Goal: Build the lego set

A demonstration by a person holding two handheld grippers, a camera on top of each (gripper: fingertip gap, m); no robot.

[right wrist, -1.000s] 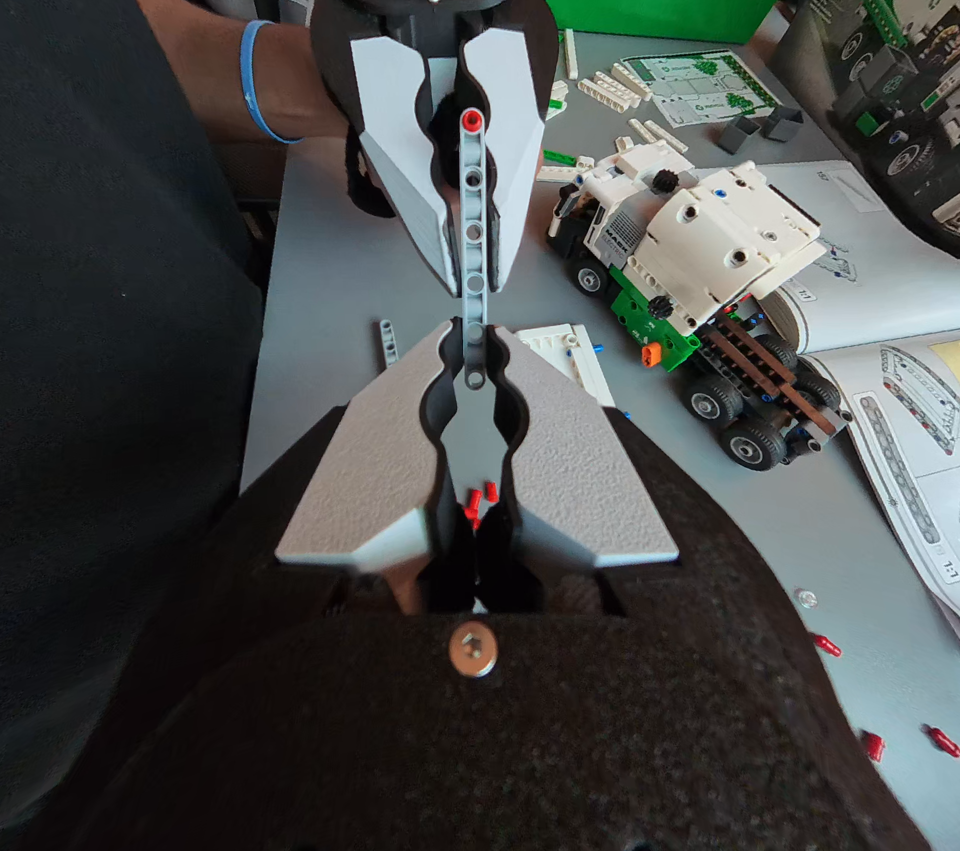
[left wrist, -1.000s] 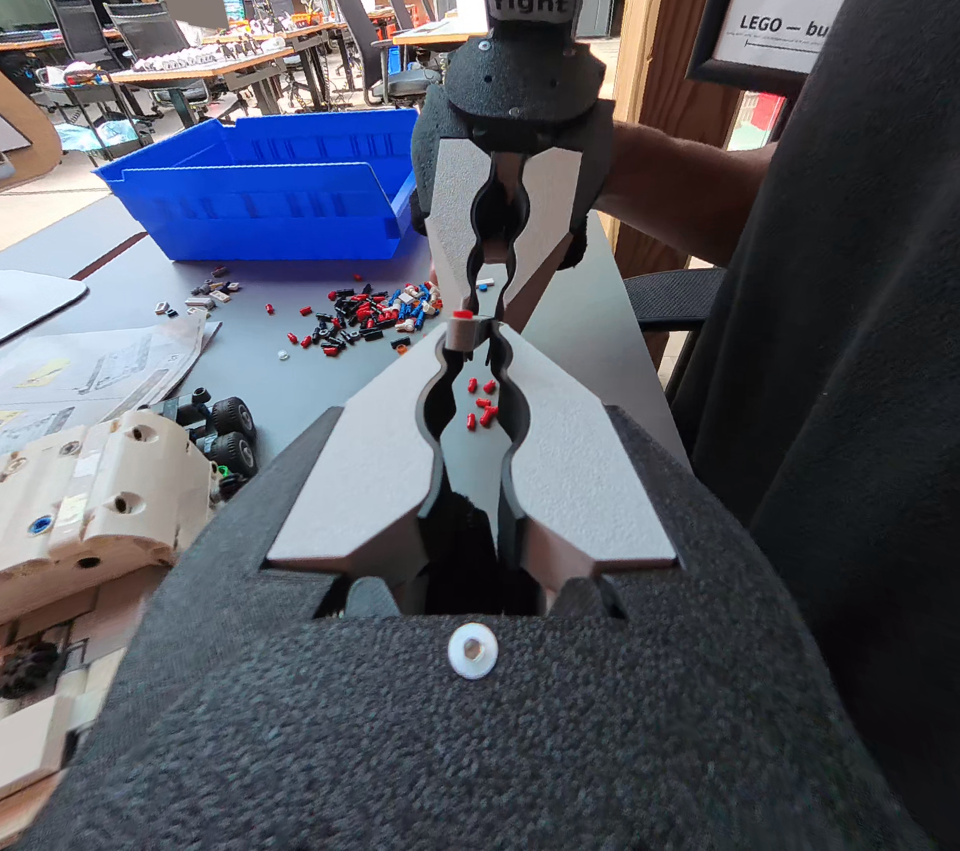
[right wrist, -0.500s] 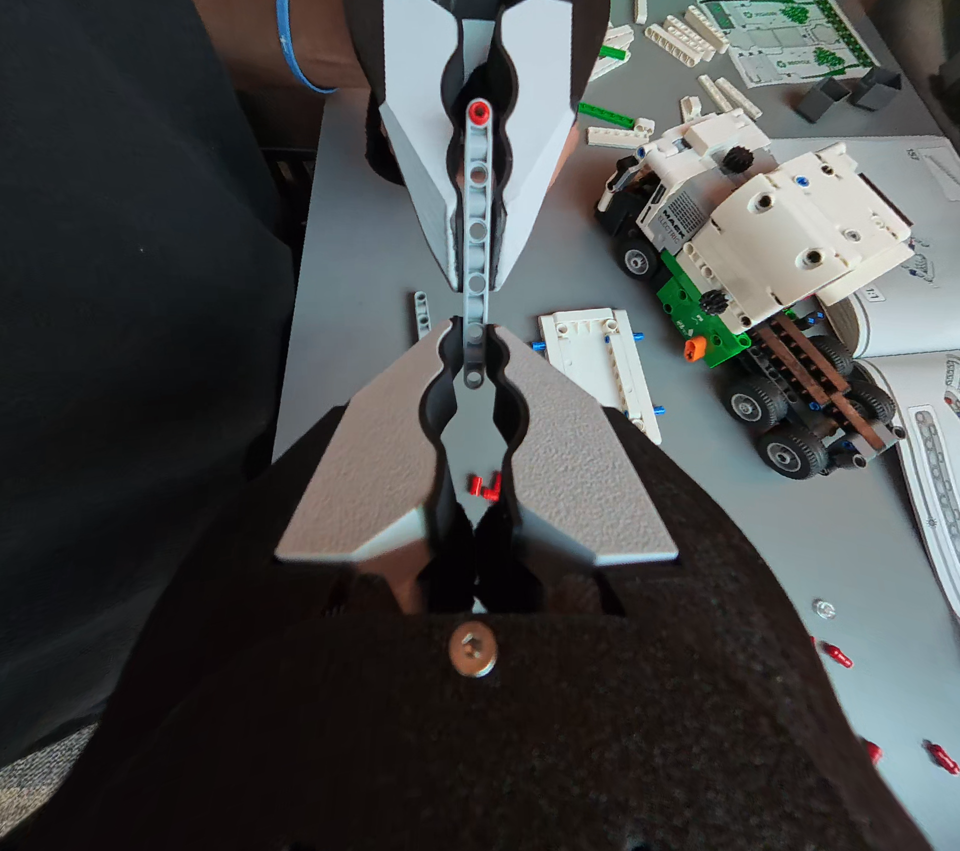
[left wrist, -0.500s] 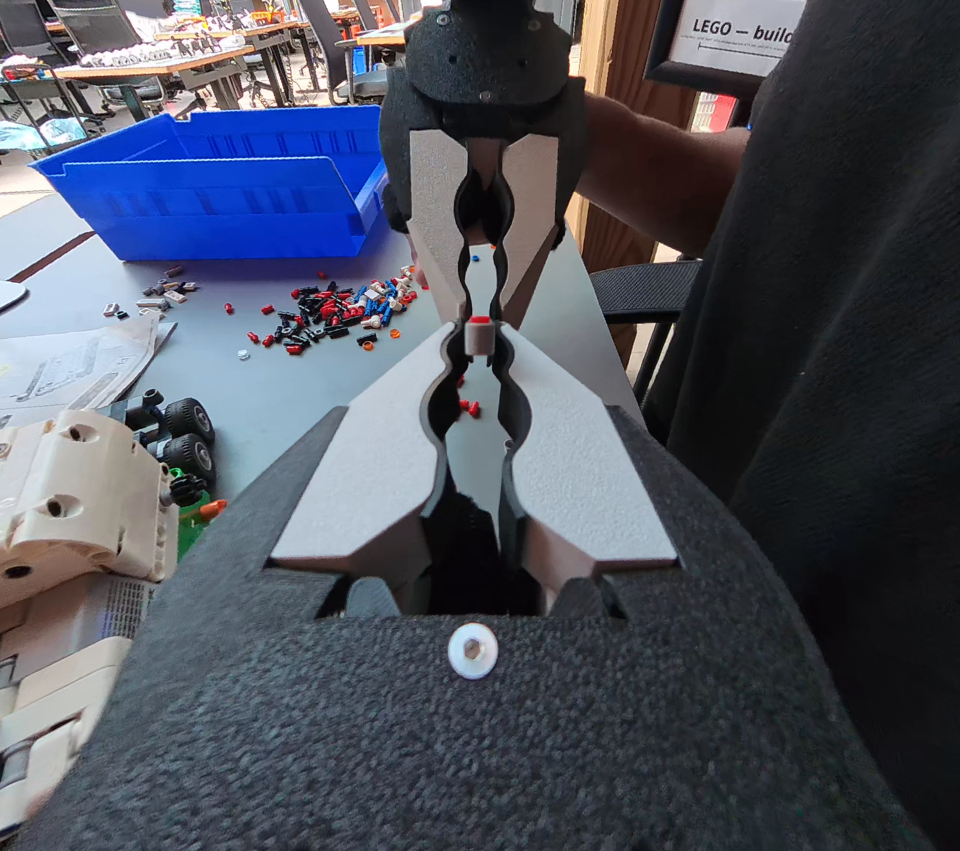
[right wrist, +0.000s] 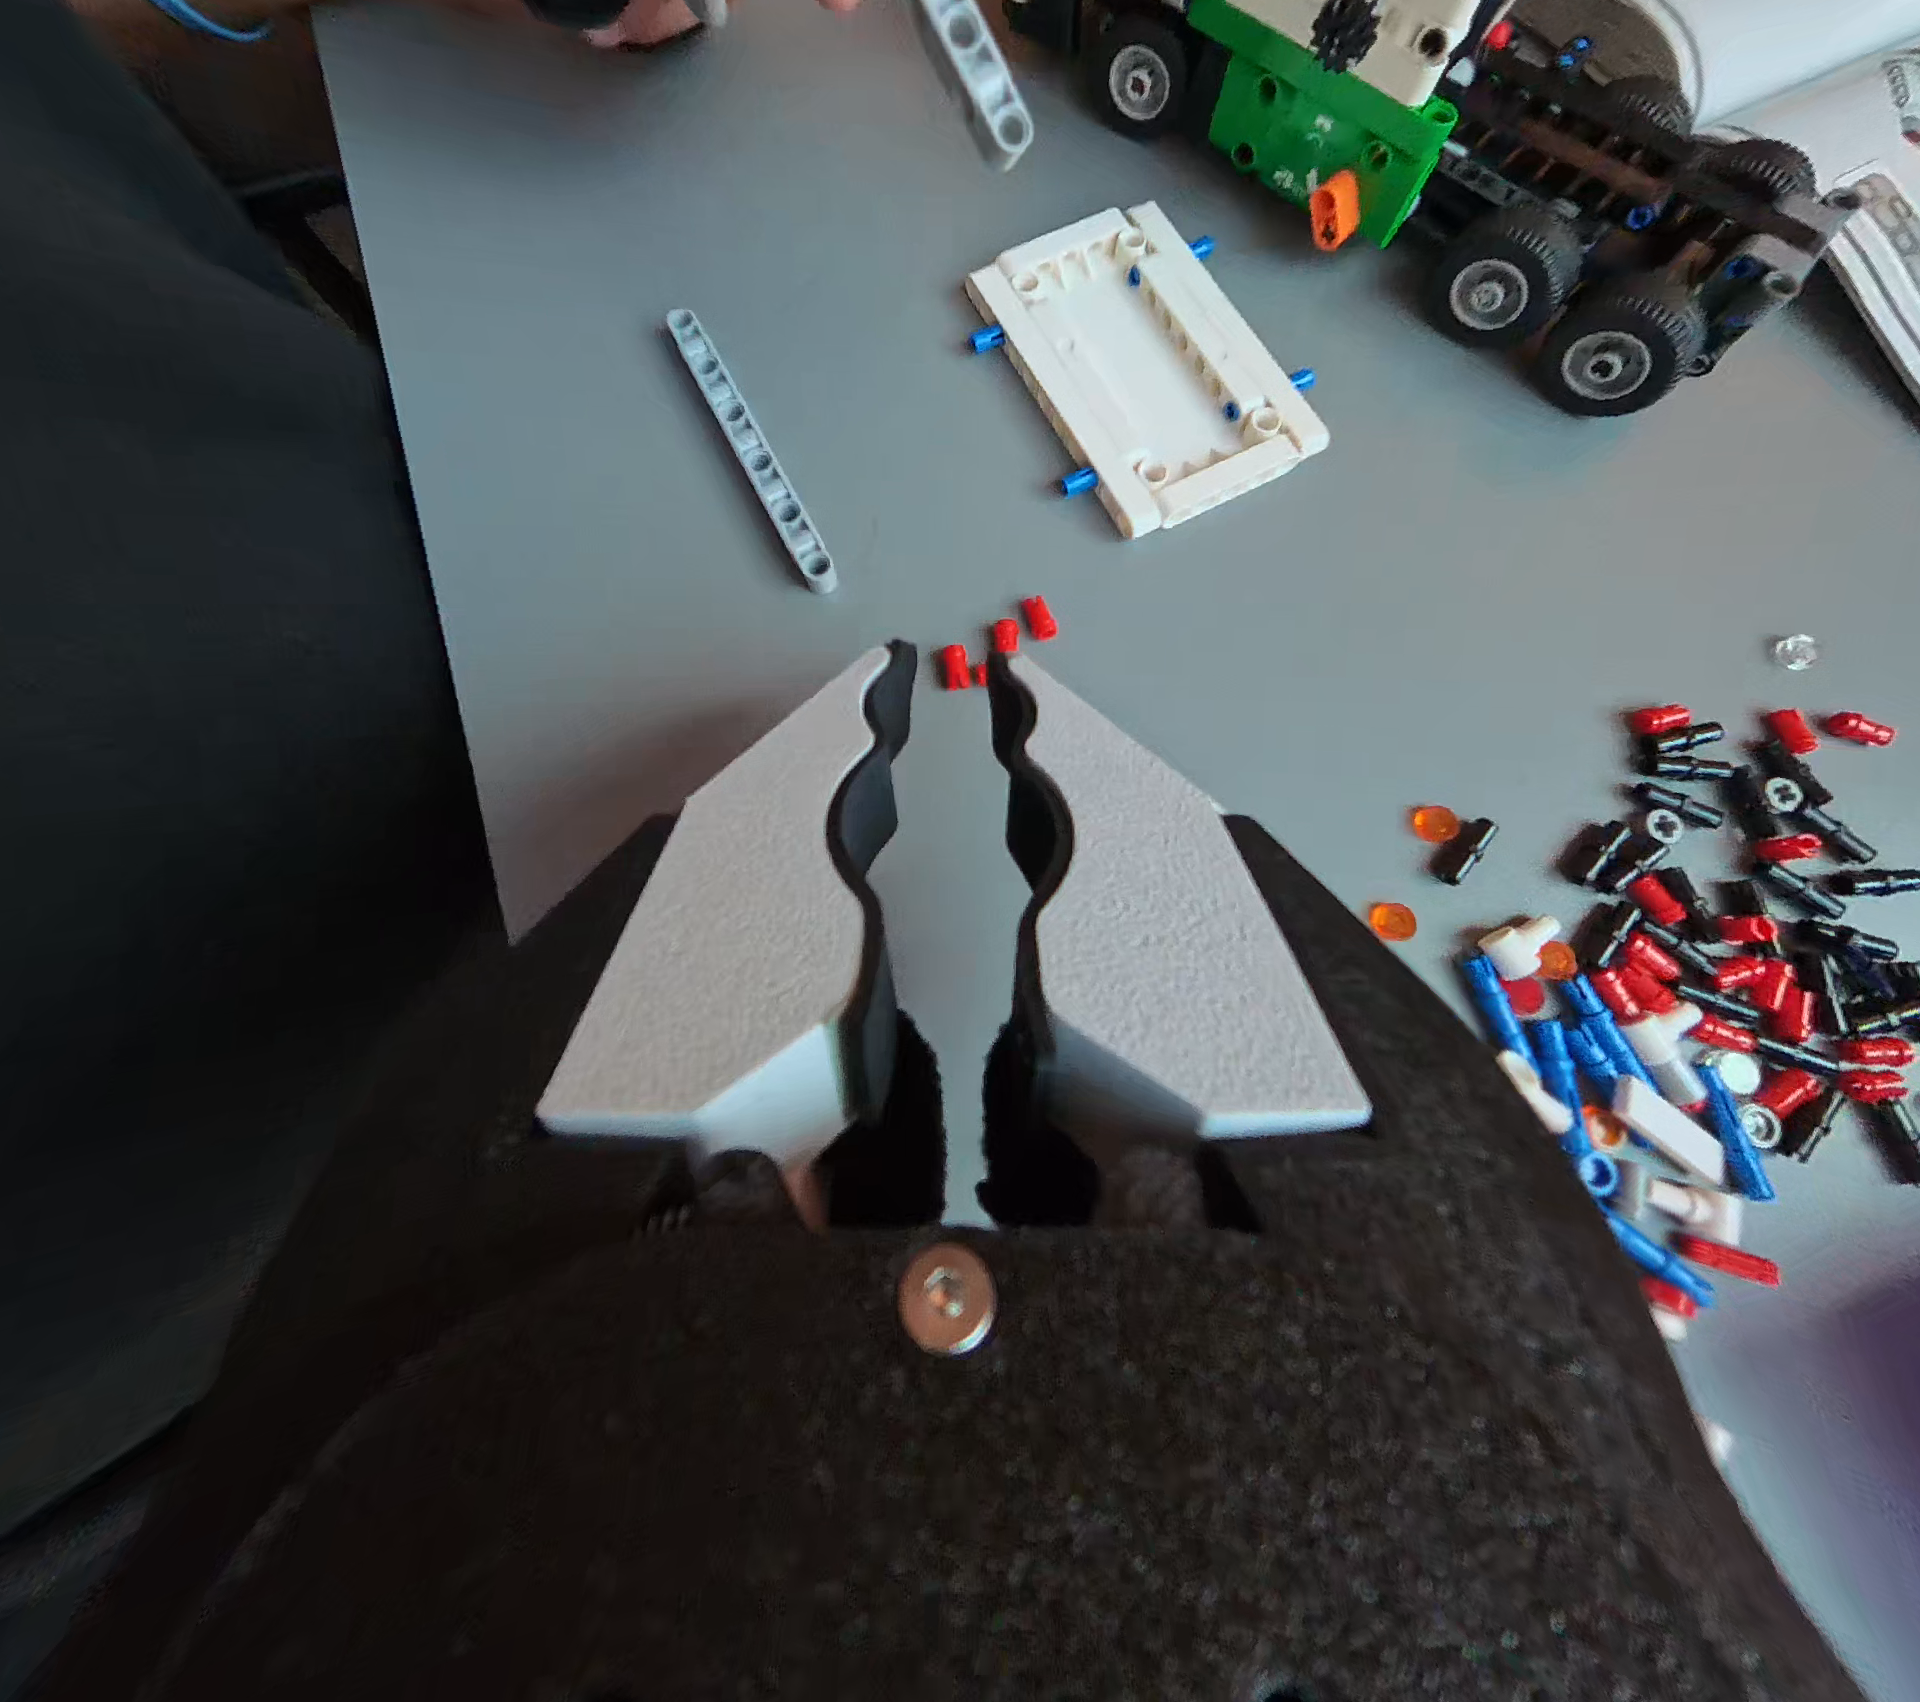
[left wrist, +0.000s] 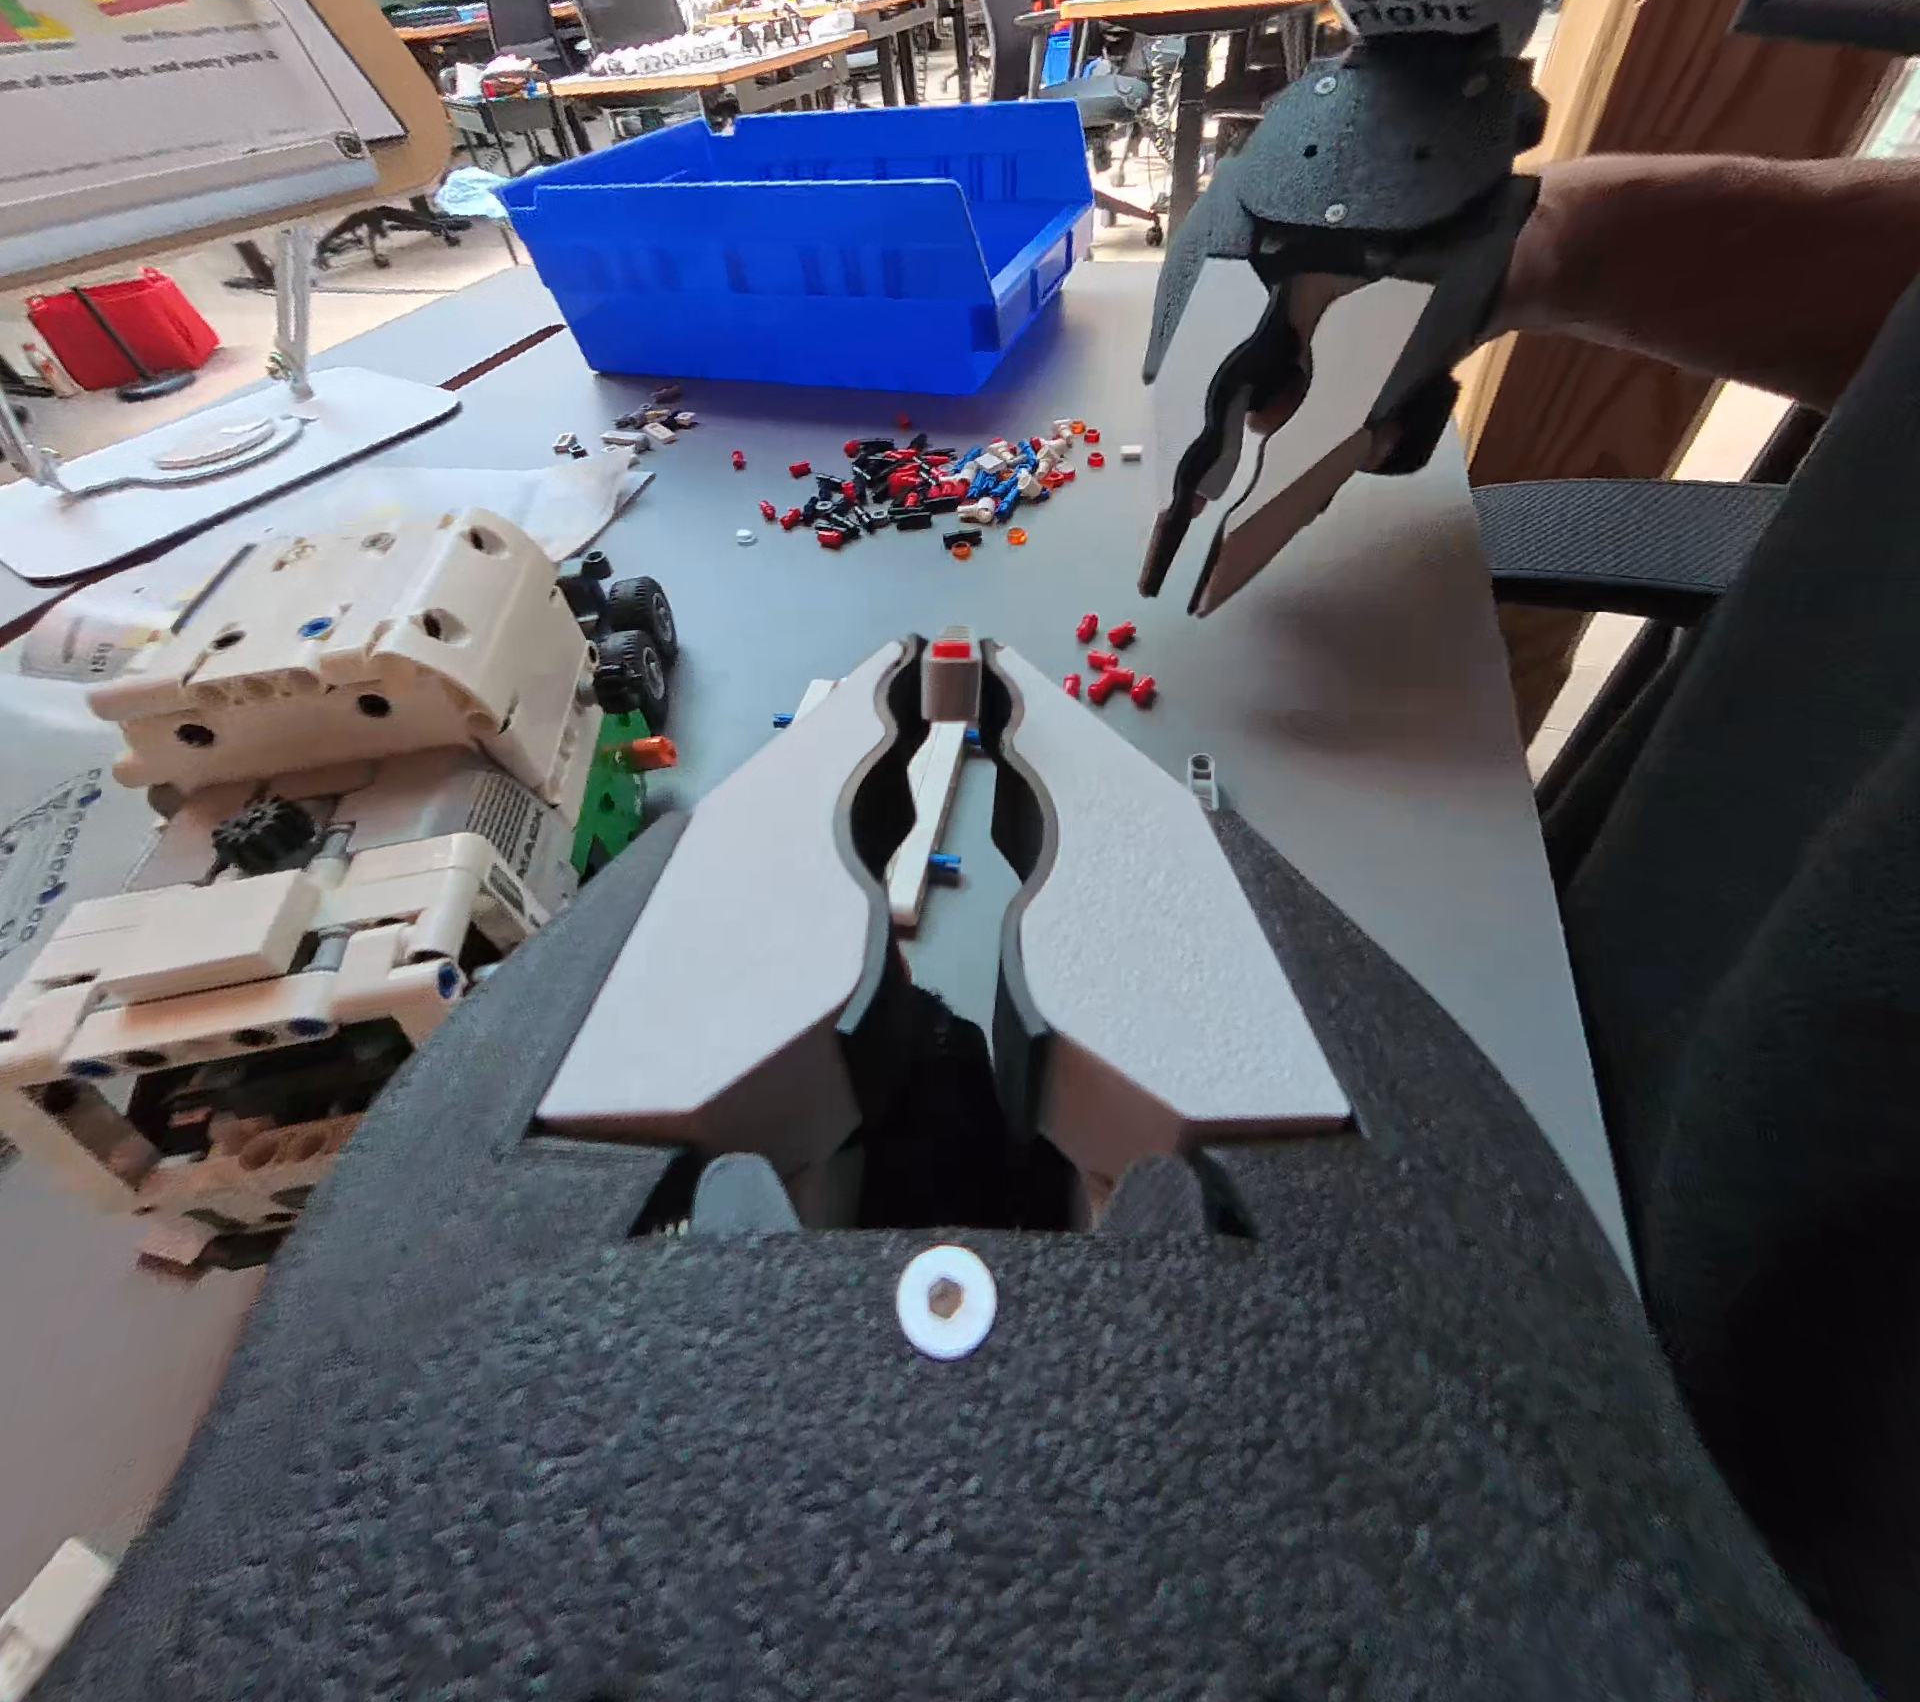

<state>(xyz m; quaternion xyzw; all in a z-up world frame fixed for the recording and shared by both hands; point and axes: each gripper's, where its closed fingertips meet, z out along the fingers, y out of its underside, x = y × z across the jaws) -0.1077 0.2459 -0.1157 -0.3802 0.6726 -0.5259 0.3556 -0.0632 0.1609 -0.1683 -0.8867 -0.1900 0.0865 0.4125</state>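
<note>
Left gripper [left wrist: 951, 665] is clamped on the grey beam [right wrist: 935, 5], held above the table [right wrist: 623, 198] beside the truck [right wrist: 1351, 21]. Right gripper [right wrist: 945, 665], fingers apart and empty, hangs over the red pins [right wrist: 997, 639].

A large open office is being shown beyond the grey desk [left wrist: 1340, 748]: rows of wooden-topped tables [left wrist: 717, 65] and black office chairs [left wrist: 613, 5] are being lit brightly, and a wooden pillar [left wrist: 1673, 52] is rising at right.
</note>
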